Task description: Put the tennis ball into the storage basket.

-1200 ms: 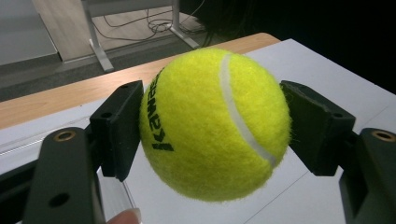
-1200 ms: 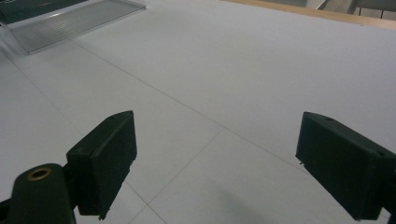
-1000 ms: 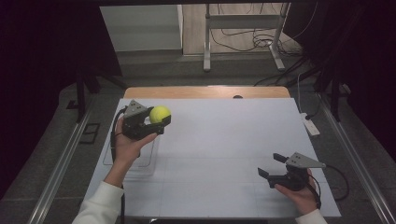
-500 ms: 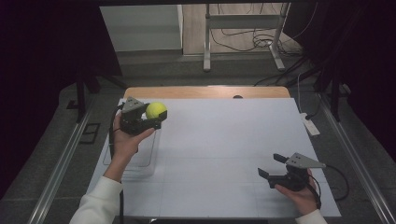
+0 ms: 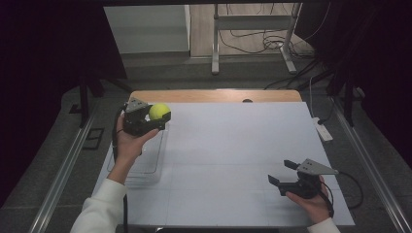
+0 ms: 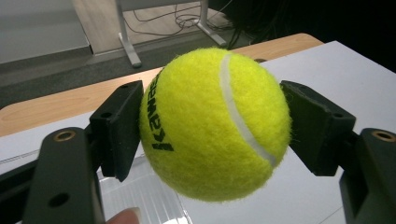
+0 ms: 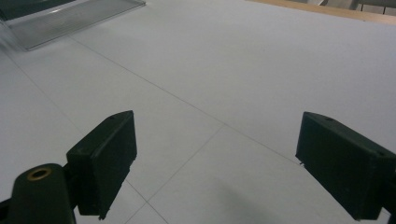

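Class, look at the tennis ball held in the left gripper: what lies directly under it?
Under the tennis ball lie a clear plastic tray and white table. The ball hides what is directly beneath.

white table [image 5: 233, 145], clear tray [image 5: 150, 165] at left; power strip [image 5: 323, 130] at right edge

From above we look forward and down on the table [image 5: 233, 145]; each gripper camera looks closely along its jaws, sharing that table [image 7: 243, 60].

Left gripper [image 5: 154, 116] raised, jaws clamped — right gripper [image 5: 284, 172] low, jaws spread wide
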{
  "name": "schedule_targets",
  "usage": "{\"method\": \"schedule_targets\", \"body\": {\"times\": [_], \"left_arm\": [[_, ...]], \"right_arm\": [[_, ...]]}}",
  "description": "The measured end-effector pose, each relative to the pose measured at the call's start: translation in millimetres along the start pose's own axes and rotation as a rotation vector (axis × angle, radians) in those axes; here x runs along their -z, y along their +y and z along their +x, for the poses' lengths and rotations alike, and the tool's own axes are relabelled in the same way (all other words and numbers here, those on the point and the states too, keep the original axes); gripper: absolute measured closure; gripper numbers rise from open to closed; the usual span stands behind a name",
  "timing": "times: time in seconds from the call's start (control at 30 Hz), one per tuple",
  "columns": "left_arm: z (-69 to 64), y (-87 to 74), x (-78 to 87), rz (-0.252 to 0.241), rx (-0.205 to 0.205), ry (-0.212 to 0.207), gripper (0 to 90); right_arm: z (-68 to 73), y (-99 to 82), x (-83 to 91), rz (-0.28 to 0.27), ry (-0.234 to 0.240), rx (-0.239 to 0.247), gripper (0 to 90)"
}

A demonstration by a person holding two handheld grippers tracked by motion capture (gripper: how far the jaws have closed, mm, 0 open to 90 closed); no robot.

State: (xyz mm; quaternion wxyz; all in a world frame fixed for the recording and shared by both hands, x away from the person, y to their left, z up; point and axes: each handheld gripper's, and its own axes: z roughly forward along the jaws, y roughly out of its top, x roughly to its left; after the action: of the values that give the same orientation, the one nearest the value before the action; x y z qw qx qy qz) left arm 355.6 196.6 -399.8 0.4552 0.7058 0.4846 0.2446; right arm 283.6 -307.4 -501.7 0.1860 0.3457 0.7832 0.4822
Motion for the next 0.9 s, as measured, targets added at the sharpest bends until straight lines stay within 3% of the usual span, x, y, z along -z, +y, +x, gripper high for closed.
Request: {"method": "schedule_targets", "body": {"times": [0.9], "left_arm": [[26.6, 3.0, -10.1, 0.032, 0.047, 0.063, 27.1]], "right_arm": [[-0.6, -0.3, 0.1, 0.001, 0.000, -0.003, 12.7]]}}
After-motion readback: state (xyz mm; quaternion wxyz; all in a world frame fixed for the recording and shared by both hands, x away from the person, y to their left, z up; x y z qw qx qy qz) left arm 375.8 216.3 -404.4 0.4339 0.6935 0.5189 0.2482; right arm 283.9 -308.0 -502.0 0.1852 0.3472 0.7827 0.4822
